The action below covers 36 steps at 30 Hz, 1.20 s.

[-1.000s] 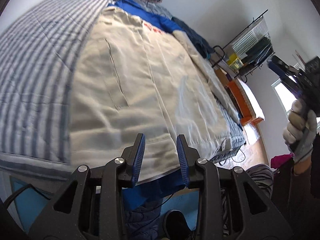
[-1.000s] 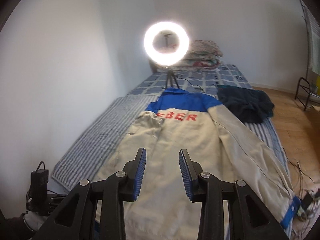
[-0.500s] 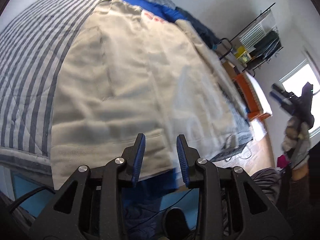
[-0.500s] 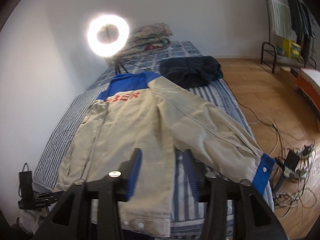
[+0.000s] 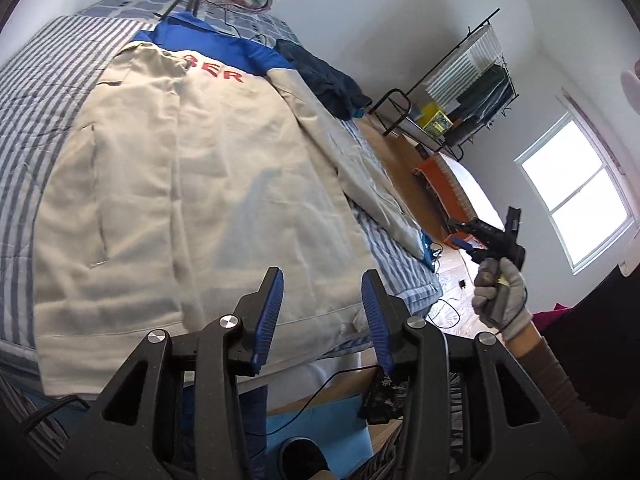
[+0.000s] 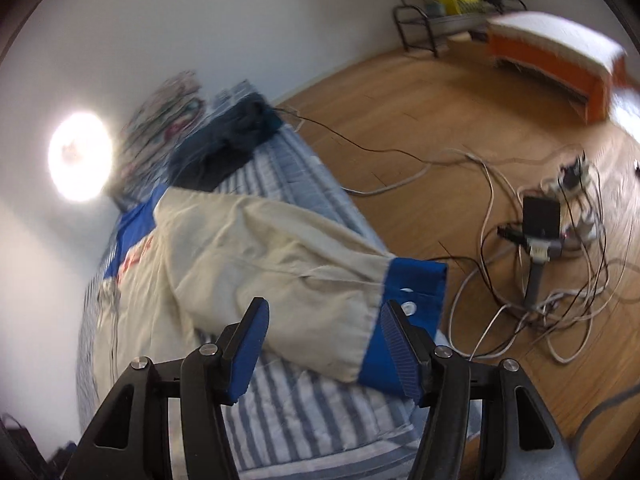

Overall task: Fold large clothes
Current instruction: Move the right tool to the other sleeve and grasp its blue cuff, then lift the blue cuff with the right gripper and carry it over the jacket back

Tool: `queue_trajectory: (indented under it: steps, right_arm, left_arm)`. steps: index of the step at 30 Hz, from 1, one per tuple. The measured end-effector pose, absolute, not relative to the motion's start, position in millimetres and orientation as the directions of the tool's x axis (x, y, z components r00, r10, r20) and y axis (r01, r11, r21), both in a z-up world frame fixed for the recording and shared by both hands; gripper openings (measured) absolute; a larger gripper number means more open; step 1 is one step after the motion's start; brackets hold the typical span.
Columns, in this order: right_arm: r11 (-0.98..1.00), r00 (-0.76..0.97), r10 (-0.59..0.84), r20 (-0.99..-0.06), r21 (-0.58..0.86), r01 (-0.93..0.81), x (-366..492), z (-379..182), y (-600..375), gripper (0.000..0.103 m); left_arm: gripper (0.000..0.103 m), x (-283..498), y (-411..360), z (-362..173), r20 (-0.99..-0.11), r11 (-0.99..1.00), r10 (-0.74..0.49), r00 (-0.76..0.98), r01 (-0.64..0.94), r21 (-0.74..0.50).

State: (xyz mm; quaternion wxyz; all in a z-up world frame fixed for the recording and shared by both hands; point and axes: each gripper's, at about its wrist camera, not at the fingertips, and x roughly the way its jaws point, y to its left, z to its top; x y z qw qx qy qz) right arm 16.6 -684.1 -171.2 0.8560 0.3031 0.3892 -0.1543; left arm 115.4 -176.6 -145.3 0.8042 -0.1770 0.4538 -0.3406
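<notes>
A beige jacket with a blue yoke and red letters lies spread flat, back up, on a striped bed. Its left sleeve looks folded in over the body. My left gripper is open and empty, above the jacket's bottom hem. The right sleeve stretches out to a blue cuff at the bed's edge. My right gripper is open and empty, just above that cuff. It also shows in the left wrist view, held in a gloved hand.
A dark garment lies on the bed beyond the jacket. A lit ring light on a tripod stands at the head. Cables and a power strip lie on the wooden floor. An orange bench and a metal rack stand further off.
My right gripper swung right and down from over the jacket's body to the blue cuff and opened wider. My left gripper shifted right along the hem.
</notes>
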Motion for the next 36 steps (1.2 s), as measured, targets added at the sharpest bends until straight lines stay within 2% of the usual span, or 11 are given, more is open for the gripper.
queue_trajectory:
  steps: [6,15,16,17,18,19,21,22,24,28,36]
  right_arm:
    - [0.655,0.638,-0.026,-0.77,0.469,0.592,17.4,-208.2,-735.5,0.062]
    - [0.558,0.636,0.034,-0.771,0.543,0.628,24.5,-258.2,-766.8,0.06]
    - [0.544,0.645,0.043,-0.763,0.559,0.625,24.2,-262.8,-768.1,0.058]
    - [0.534,0.656,0.054,-0.753,0.577,0.618,24.2,-265.3,-769.0,0.047]
    - [0.528,0.669,0.067,-0.74,0.596,0.605,24.4,-266.5,-769.1,0.03]
    - [0.532,0.673,0.069,-0.736,0.598,0.6,24.4,-266.4,-769.2,0.026]
    - [0.578,0.673,0.034,-0.739,0.564,0.59,24.4,-254.7,-762.8,0.008]
    - [0.606,0.672,0.017,-0.741,0.542,0.582,25.1,-247.9,-757.5,0.004]
    - [0.672,0.671,-0.019,-0.741,0.487,0.557,25.9,-227.7,-744.4,0.0]
    - [0.784,0.69,-0.067,-0.721,0.39,0.484,24.1,-183.4,-707.2,0.0]
    - [0.933,0.735,-0.009,-0.678,0.259,0.251,30.7,-105.9,-593.5,0.0]
  left_arm:
    - [0.041,117.5,-194.2,-146.0,-0.625,0.706,-0.707,0.331,0.395,-0.588]
    - [0.041,120.3,-211.9,-154.6,-0.648,0.708,-0.701,0.299,0.405,-0.578]
    - [0.041,120.4,-212.5,-154.9,-0.65,0.709,-0.699,0.297,0.407,-0.577]
    - [0.041,120.6,-212.8,-155.2,-0.654,0.71,-0.697,0.295,0.41,-0.572]
    - [0.041,121.5,-212.9,-155.5,-0.656,0.712,-0.694,0.296,0.412,-0.568]
    - [0.041,122.1,-212.4,-155.5,-0.658,0.715,-0.691,0.298,0.413,-0.564]
    - [0.041,123.9,-210.4,-156.3,-0.656,0.714,-0.693,0.3,0.41,-0.567]
    - [0.041,125.2,-209.0,-157.3,-0.653,0.712,-0.696,0.299,0.407,-0.573]
    - [0.041,126.8,-207.5,-159.3,-0.648,0.708,-0.701,0.299,0.402,-0.581]
    - [0.041,128.5,-203.7,-163.0,-0.64,0.698,-0.711,0.29,0.398,-0.595]
    - [0.041,130.1,-185.3,-160.2,-0.653,0.724,-0.684,0.325,0.412,-0.553]
